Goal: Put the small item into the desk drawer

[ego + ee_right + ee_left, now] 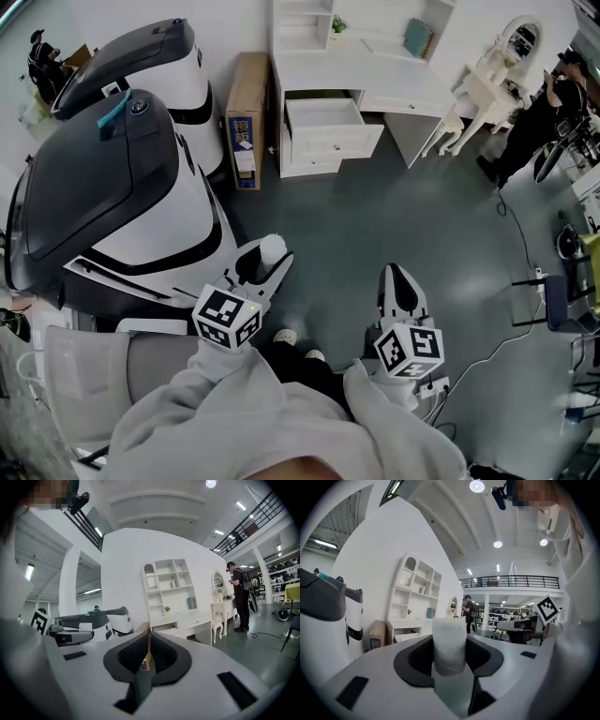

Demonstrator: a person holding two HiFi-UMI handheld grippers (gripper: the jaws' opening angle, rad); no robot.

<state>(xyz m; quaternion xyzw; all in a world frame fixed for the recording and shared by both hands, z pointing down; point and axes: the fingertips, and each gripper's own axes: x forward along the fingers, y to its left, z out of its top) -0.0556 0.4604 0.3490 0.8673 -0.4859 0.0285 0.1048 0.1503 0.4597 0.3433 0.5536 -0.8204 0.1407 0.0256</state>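
Across the grey floor (pixel 375 216), the biggest things are the black-and-white machines (pixel 112 197) that crowd the left side. They leave an open lane straight ahead to the white desk (pixel 394 94) against the far wall. Its top drawer (pixel 337 145) is pulled well out and looks bare inside, ready to take something dropped in from above. A cardboard box (pixel 246 117) leans just beside the desk's left end, clear of the drawer's path. A bystander (pixel 539 122) stands off to the right, well apart from all this.

Nearer in, both grippers are carried low in front of the person and point roughly level toward the desk, which reads as a carrying pose rather than a reach. The right gripper (pixel 398 274) has its jaws pressed together with nothing between them. It seems to be simply kept out of the way, or spare in case the drawer needs steadying.

The left gripper (pixel 265 261) pinches the small item (pixel 449 641), a pale, soft-looking roll (its material is hard to tell). The roll stands upright between the pads, its top poking above them. Held by its lower part like that, it should drop cleanly once the jaws part over the drawer, which is well apart from it now, so I judge the carry is not yet finished.
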